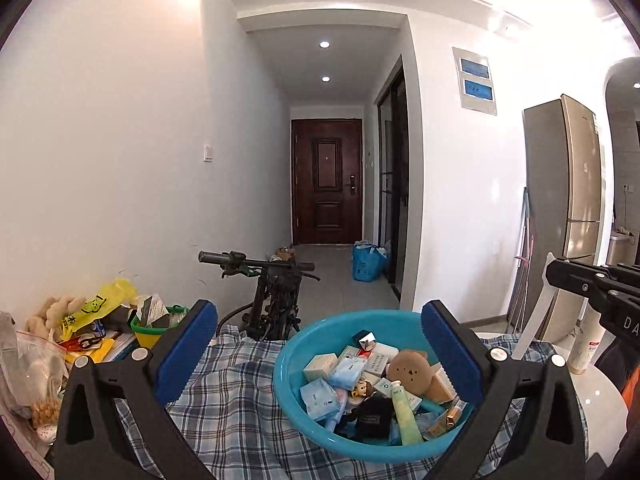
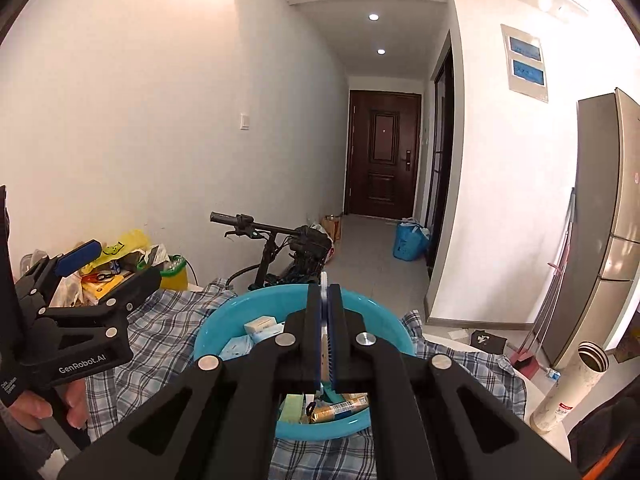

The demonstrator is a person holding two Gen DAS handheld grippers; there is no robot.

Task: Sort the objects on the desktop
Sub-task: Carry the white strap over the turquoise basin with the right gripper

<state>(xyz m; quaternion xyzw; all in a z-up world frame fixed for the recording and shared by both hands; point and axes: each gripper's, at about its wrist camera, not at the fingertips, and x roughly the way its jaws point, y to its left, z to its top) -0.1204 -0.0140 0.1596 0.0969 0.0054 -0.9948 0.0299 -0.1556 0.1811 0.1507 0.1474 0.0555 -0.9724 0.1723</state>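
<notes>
Plaid cloth [image 1: 240,412] covers the table, and behind it a long hallway runs off to a dark wooden door [image 1: 327,182]. Sitting on the cloth is a blue basin [image 1: 288,364] piled with little stuff: small boxes, tissue packs, a pale green tube [image 1: 404,412], a brown round plush thing [image 1: 410,370].

Left gripper [image 1: 318,354] hangs right over the basin with its blue-padded fingers spread wide, nothing between them. Right gripper [image 2: 325,332] is above the basin too, fingers pressed together on something thin and white with a toothed edge, maybe a comb, honestly hard to tell from this angle.

Clutter-wise, a messy heap with a yellow bag [image 1: 96,308] and a green bucket [image 1: 146,330] sits at the table's left end, a bike [image 1: 276,296] stands just past the far edge, and a white tumbler [image 2: 568,388] stands off to the right, near a fridge [image 1: 568,216]
</notes>
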